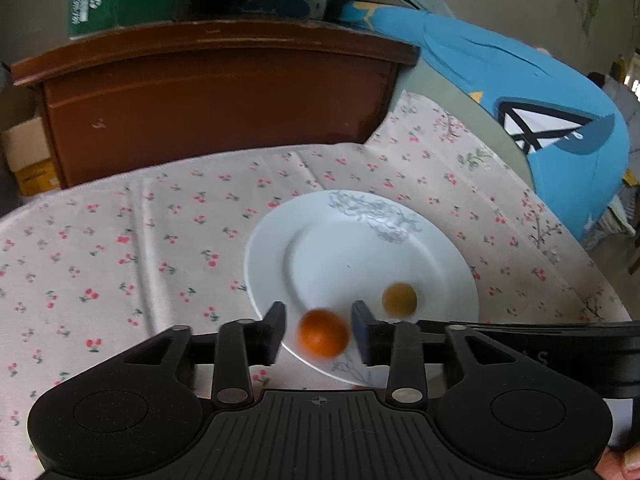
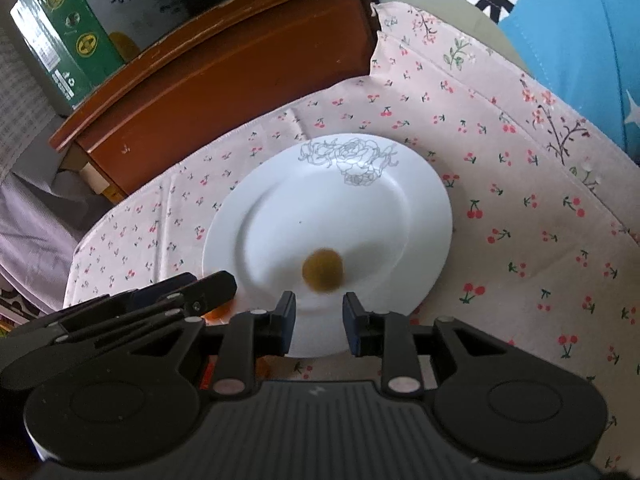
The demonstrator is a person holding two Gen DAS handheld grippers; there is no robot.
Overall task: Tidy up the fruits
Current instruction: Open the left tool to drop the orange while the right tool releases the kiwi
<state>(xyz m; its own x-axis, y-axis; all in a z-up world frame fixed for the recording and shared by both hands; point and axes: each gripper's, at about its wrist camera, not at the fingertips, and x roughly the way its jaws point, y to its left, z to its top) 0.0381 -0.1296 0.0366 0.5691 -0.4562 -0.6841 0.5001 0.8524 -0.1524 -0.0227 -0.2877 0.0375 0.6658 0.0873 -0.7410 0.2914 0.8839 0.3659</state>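
Orange fruit [image 1: 323, 339], yellow-brown fruit [image 1: 399, 300] on plate [image 1: 360, 240]

We have two fisheye views, each mounted on a gripper and looking forward and steeply down along its fingers. The left wrist camera sits close over the near rim of the white plate [image 1: 360, 240], facing the brown wooden cabinet [image 1: 216, 100]. The right wrist camera looks from just beside it — the left gripper [image 2: 168, 300] shows at its left edge. Both views share the plate, the cherry-print cloth [image 1: 120, 240], the cabinet, the green carton [image 2: 64, 40] and the blue fabric [image 1: 540, 92].
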